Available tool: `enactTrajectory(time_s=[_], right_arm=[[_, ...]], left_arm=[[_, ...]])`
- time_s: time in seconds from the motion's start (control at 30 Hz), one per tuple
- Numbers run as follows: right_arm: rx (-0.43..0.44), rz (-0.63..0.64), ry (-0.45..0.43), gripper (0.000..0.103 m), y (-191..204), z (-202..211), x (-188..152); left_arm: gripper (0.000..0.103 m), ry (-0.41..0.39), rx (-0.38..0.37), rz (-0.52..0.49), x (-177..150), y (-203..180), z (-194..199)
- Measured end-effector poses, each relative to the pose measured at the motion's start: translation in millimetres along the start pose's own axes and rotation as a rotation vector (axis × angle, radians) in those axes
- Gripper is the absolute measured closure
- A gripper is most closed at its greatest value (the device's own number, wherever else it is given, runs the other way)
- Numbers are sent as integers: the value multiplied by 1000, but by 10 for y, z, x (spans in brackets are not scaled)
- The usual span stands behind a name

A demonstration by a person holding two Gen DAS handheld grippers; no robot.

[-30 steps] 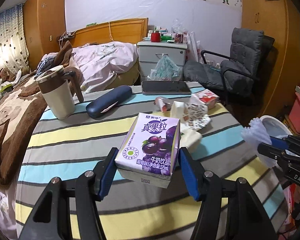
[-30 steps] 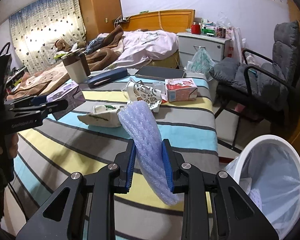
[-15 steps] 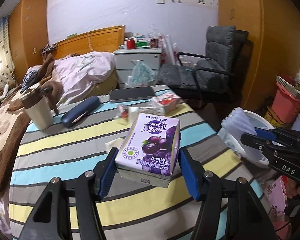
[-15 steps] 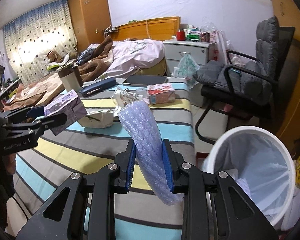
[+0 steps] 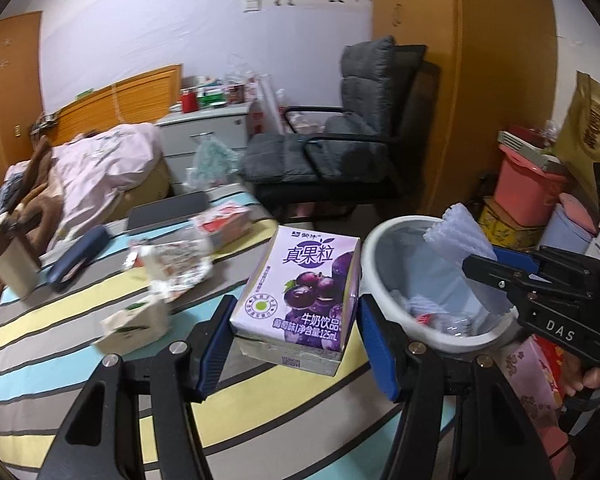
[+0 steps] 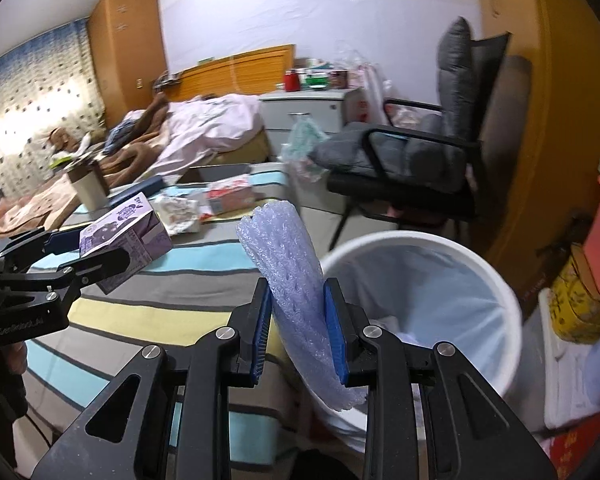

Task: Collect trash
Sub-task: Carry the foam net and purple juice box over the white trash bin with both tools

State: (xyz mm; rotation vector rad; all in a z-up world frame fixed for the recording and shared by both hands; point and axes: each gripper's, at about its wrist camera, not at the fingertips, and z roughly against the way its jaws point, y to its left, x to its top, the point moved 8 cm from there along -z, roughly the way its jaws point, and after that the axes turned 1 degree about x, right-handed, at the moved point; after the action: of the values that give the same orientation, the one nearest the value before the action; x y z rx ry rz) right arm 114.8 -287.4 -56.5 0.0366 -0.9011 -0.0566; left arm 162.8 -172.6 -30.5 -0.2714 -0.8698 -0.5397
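Your left tongs (image 5: 294, 332) are gripping the milk carton (image 5: 300, 292) above the tabletop (image 5: 60, 344), near its right edge. To their right, your right tongs (image 6: 296, 324) are pinching the foam sleeve (image 6: 288, 276) over the near rim of the waste bin (image 6: 496, 280), which is standing on the floor just off the tabletop's right edge. On the tabletop behind the milk carton, a crumpled wrapper (image 5: 172, 260) is lying, with a small box (image 5: 136, 320) nearer you and a second carton (image 5: 224, 224) farther back. At the far left a mug (image 5: 10, 260) is standing beside a case (image 5: 78, 258). An armchair (image 5: 340, 152) is sitting beyond the tabletop, and a bed (image 5: 96, 168) is lying to its left, with a cabinet (image 5: 208, 128) between them.
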Motion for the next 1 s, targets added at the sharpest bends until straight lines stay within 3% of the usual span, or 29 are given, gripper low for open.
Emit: enactTrajectory(time_s=[0.47,0.67,0.73,0.87,1.0], right_arm=[[-132,-91,47,74,-684,63,-225],[-164,-115,84,74,-886,-3,-328],[-174,-117,94,74,-926,-20,-354],[-170,-131,98,74,-982,-9,-388],[-158,-144,89,74,-988,-7,-386]], left_arm=[[41,47,-110,-83,85,-870,-426],[41,81,-143,-100,43,-1107,-620],[48,94,-153,-111,27,-1170,-687],[48,104,-150,-121,-2,-1164,-688],[33,97,-103,-93,9,-975,-626]])
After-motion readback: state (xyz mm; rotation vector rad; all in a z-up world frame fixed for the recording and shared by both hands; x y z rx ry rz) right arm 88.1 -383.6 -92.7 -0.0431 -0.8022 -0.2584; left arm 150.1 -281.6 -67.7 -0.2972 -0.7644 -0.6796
